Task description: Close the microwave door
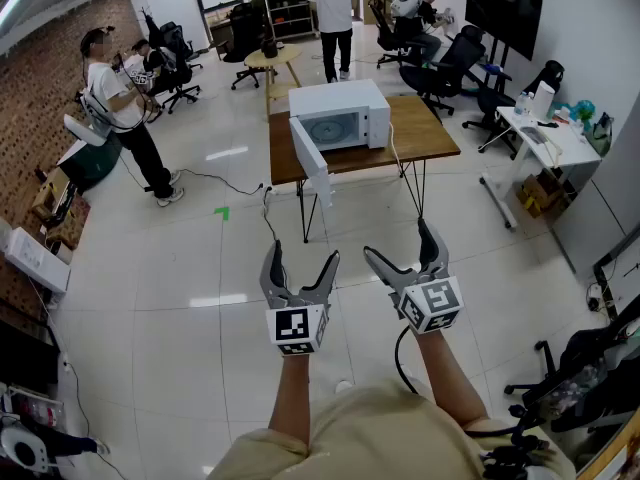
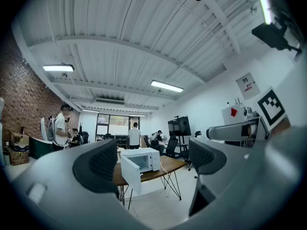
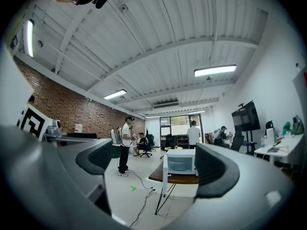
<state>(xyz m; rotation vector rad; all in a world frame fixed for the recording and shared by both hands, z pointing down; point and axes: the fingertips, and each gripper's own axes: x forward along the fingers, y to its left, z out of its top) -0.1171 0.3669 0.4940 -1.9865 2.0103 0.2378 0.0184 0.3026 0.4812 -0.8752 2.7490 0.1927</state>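
1. The left tool [image 1: 302, 256] and the right tool [image 1: 400, 243] hover well short of the microwave [image 1: 345, 118], jaws spread wide, nothing between them.
2. The microwave sits on the wooden tabletop [image 1: 425, 133], its door [image 1: 310, 160] swung open toward the tools.
3. Beyond the microwave stands a person [image 1: 333, 13].

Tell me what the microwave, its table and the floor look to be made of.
Microwave: white casing, smooth and matte-looking, likely painted metal or plastic; cannot tell which.
Table: brown top with a wood look, maybe veneer; thin dark legs, probably metal.
Floor: pale glossy tiles, with grid joints and light reflections.
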